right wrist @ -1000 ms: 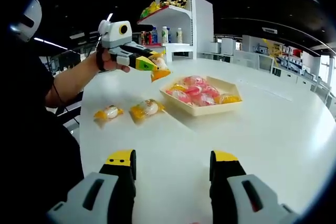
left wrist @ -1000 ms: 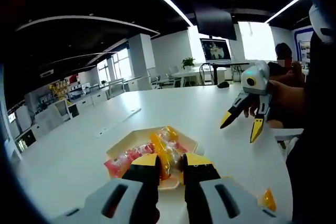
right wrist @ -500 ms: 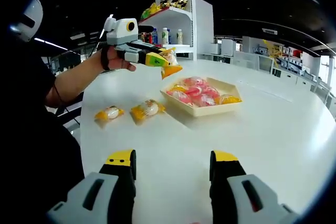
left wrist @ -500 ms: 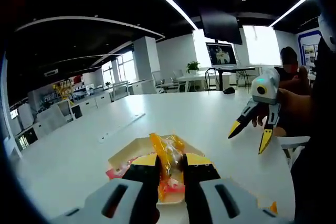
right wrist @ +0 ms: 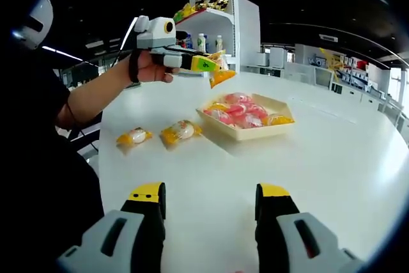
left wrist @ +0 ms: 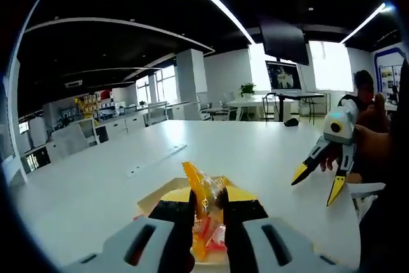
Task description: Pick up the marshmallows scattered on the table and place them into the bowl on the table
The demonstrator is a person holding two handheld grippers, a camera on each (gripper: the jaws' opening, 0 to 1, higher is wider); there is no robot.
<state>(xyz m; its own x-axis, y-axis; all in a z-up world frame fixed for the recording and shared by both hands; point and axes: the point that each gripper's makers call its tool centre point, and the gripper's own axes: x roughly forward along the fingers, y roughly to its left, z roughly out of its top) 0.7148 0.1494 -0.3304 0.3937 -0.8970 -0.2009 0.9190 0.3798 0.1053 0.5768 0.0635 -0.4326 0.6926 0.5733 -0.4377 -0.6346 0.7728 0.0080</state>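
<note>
In the left gripper view, the left gripper [left wrist: 208, 206] and the orange-wrapped marshmallow [left wrist: 199, 187] pinched in it cover most of the bowl [left wrist: 148, 202]; just a pale corner and a few bright wrappers peek out beside the jaws, and the bowl's near side is cut off by the lower edge. In the right gripper view, the right gripper [right wrist: 209, 199] is cropped at the bottom, so its body is out of sight. The goods on the white shelf [right wrist: 214, 11] are too small to identify.
</note>
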